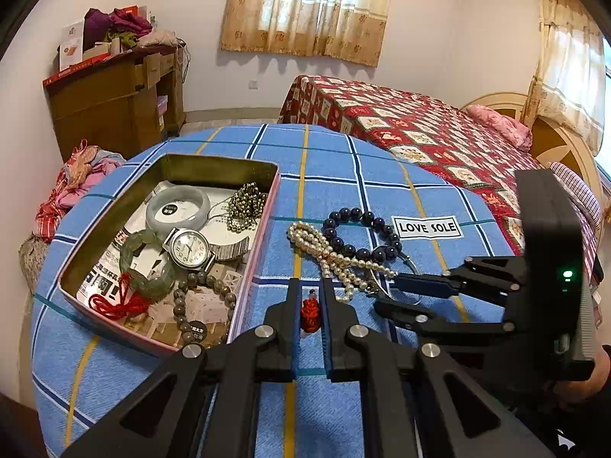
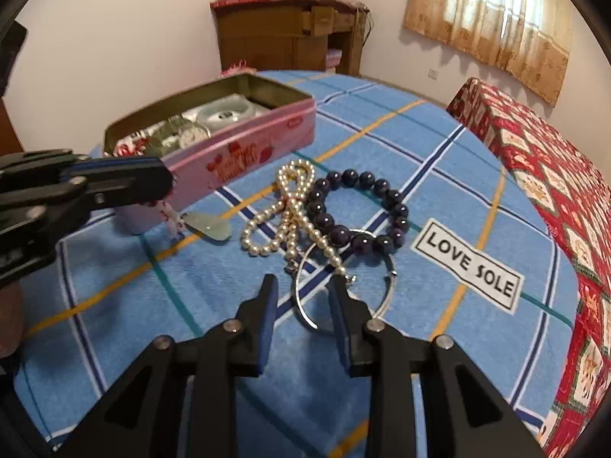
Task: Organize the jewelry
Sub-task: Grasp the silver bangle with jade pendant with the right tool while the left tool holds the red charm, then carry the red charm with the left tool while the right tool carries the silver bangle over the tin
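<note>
An open pink tin [image 1: 262, 240] [image 2: 244, 156] on the blue checked cloth holds a pale jade bangle [image 1: 177, 206], a watch [image 1: 189, 248] and several bead bracelets. Right of it lie a pearl necklace [image 1: 332, 252] [image 2: 290, 206], a dark bead bracelet [image 1: 362, 236] [image 2: 362, 206] and a thin silver bangle [image 2: 388, 290]. My left gripper [image 1: 311, 294] [image 2: 164, 187] is shut on a red-knotted pendant [image 1: 310, 315], whose pale green stone [image 2: 208, 225] hangs beside the tin's near corner. My right gripper [image 2: 303, 286] [image 1: 385, 294] stands open low over the silver bangle, whose left arc lies between the fingers.
A "LOVE SOLE" label [image 1: 427, 227] [image 2: 469, 263] marks the cloth to the right of the jewelry. A bed with a red quilt [image 1: 420, 129] stands behind the round table. A wooden dresser [image 1: 114, 103] is at the far wall, and clothes [image 1: 76, 179] are piled by the table's left edge.
</note>
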{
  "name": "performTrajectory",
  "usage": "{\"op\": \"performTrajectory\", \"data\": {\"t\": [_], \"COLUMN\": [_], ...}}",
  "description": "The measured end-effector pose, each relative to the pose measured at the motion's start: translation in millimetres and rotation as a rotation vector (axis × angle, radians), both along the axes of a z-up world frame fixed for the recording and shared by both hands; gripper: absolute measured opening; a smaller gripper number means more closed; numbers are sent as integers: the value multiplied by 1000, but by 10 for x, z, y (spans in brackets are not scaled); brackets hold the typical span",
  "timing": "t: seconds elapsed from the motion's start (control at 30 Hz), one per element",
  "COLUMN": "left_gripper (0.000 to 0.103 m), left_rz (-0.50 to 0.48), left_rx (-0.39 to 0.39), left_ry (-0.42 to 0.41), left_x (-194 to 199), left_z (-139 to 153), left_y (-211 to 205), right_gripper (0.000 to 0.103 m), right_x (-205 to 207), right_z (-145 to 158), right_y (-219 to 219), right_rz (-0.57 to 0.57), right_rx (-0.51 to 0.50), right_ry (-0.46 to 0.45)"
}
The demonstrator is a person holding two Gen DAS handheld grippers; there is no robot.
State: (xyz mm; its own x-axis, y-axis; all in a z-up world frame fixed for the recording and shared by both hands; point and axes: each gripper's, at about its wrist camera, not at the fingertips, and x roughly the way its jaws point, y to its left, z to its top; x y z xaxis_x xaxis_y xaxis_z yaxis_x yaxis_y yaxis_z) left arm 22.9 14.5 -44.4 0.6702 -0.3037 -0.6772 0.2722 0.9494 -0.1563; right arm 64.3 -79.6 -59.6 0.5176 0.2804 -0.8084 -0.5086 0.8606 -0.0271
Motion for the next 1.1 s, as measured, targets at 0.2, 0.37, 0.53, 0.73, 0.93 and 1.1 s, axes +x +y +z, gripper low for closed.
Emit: {"op": "performTrajectory", "data": {"t": [0.2, 0.37, 0.53, 0.73, 0.93, 1.1], "left_gripper": [8, 8, 8, 8, 8, 8], "left_rz": [-3, 17, 18, 19, 46, 78], "left_rx": [-12, -26, -28, -40, -40, -51], "left_ry": [-6, -17, -28, -75, -135, -165], "left_x": [-5, 1, -24, -82, -88, -26], "left_z": [21, 67, 113, 293, 557, 739], "left_y": [27, 124, 120, 148, 309, 504], "right_gripper": [6, 7, 6, 6, 6, 6], "right_x": [-79, -243, -351, -389, -253, -172], "right_z": [103, 291, 472, 700, 722, 780], "right_y": [11, -100, -107, -34, 95, 206], "right_rz": [25, 17, 29, 57, 86, 114], "right_rx": [17, 108, 159, 183, 185, 192], "right_ry": [-9, -23, -47, -101, -116, -139]}}
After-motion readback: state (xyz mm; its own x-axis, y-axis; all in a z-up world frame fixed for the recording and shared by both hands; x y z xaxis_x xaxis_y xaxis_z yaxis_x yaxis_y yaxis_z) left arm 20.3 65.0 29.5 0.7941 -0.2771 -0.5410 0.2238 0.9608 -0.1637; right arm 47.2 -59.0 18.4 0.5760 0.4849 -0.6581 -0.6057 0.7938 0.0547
